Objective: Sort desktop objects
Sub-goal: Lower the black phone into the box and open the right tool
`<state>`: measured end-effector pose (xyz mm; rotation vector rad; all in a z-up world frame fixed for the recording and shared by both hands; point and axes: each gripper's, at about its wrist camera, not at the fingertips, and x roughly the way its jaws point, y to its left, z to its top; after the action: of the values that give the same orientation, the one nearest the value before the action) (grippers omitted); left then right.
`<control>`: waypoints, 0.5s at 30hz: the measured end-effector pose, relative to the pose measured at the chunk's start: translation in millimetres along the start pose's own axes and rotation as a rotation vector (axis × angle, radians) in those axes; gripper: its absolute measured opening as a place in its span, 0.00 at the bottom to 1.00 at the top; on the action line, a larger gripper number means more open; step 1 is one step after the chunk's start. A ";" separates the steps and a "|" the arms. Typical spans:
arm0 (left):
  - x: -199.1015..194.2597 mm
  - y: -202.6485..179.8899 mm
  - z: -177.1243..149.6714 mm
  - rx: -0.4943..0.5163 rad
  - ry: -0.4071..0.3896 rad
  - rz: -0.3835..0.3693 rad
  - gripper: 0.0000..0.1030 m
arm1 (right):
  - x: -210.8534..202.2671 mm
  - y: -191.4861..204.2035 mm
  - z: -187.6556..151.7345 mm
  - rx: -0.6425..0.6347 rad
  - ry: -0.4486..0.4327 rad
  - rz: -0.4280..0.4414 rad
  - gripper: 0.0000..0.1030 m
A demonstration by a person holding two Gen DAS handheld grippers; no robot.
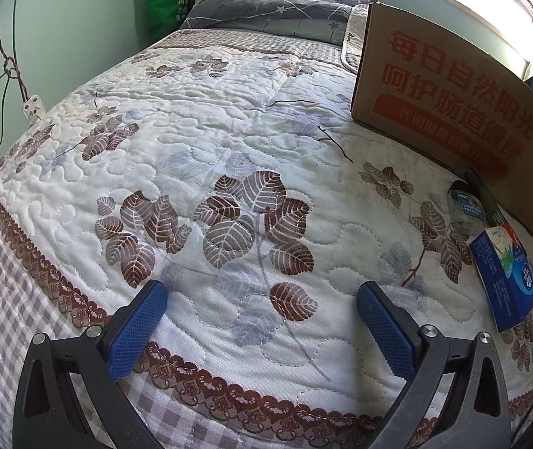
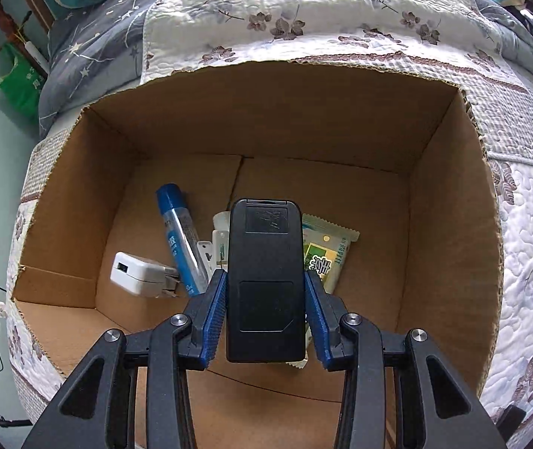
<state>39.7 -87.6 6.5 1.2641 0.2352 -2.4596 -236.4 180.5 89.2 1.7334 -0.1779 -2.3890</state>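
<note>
The right gripper (image 2: 264,292) fills the bottom of its own view, its blue-padded fingers (image 2: 215,314) clamped on the sides of a black remote control (image 2: 264,280) that shows its back, with the battery cover toward twelve o'clock. The remote hangs over the open cardboard box (image 2: 450,194), which sits on the quilted bed (image 2: 345,11). On the box floor lie a white charger (image 2: 135,275) at nine o'clock of the remote, a blue-capped tube (image 2: 180,235) at ten o'clock, a white plastic piece (image 2: 219,237) partly hidden behind the remote, and a green-and-yellow packet (image 2: 326,254) at three o'clock.

In the left wrist view, the left gripper (image 1: 261,321) has its fingers (image 1: 135,331) spread wide apart over the leaf-patterned quilt, with nothing between them. At three o'clock a blue carton (image 1: 506,277) and a clear bottle (image 1: 466,209) lie just beside the box's printed outer wall.
</note>
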 end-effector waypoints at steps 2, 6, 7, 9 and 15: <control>0.0 0.0 0.0 0.000 0.000 -0.001 1.00 | 2.0 -4.6 -1.2 0.025 0.001 0.016 0.40; 0.2 0.1 0.1 0.000 0.000 0.000 1.00 | -5.7 -11.0 -1.3 0.057 -0.012 0.057 0.44; -0.1 0.1 0.0 0.000 0.000 0.000 1.00 | -11.3 -11.4 -2.5 0.053 -0.024 0.060 0.45; -0.1 -0.1 0.0 0.000 0.000 0.000 1.00 | -28.3 -10.6 -8.8 0.036 -0.055 0.081 0.46; -0.2 -0.2 0.0 0.001 0.001 0.002 1.00 | -104.7 2.8 -62.5 -0.094 -0.142 0.115 0.60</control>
<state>39.7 -87.4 6.7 1.2651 0.2336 -2.4581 -145.2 201.3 167.5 1.4735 -0.1774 -2.3958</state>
